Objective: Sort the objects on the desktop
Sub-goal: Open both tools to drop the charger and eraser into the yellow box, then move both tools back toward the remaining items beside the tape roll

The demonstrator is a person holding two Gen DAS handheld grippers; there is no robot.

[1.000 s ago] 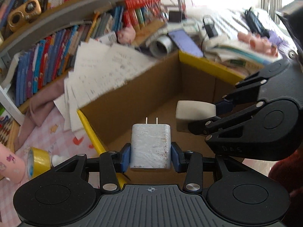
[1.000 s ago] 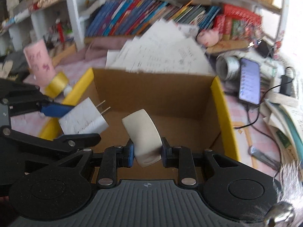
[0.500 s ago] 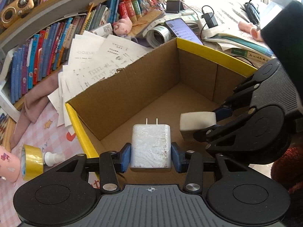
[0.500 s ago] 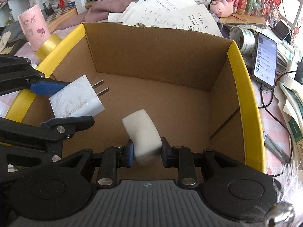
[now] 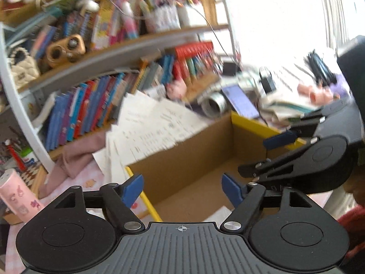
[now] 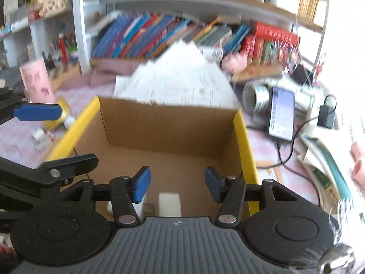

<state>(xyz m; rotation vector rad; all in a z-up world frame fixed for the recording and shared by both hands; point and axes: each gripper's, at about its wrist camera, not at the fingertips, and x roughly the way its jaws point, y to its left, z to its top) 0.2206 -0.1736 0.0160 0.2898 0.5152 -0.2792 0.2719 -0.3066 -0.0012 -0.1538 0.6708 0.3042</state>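
Note:
A cardboard box with yellow rims (image 6: 241,132) stands in front of both grippers; it also shows in the left wrist view (image 5: 194,146). My left gripper (image 5: 182,188) is open and empty above the box's left rim. My right gripper (image 6: 177,182) is open and empty above the box. A white charger plug (image 6: 140,206) and a cream curved object (image 6: 170,203) lie on the box floor, just beyond my right gripper's body. A white corner of something (image 5: 219,214) shows on the box floor in the left wrist view.
Loose papers (image 6: 178,84) lean behind the box. A bookshelf (image 6: 159,34) stands behind. A phone (image 6: 281,111), cables and stacked books lie at the right. A pink cup (image 6: 36,80) and yellow tape (image 6: 60,114) stand at the left.
Both grippers have opened and risen. The charger plug and the cream object have left the fingers and now lie on the box floor.

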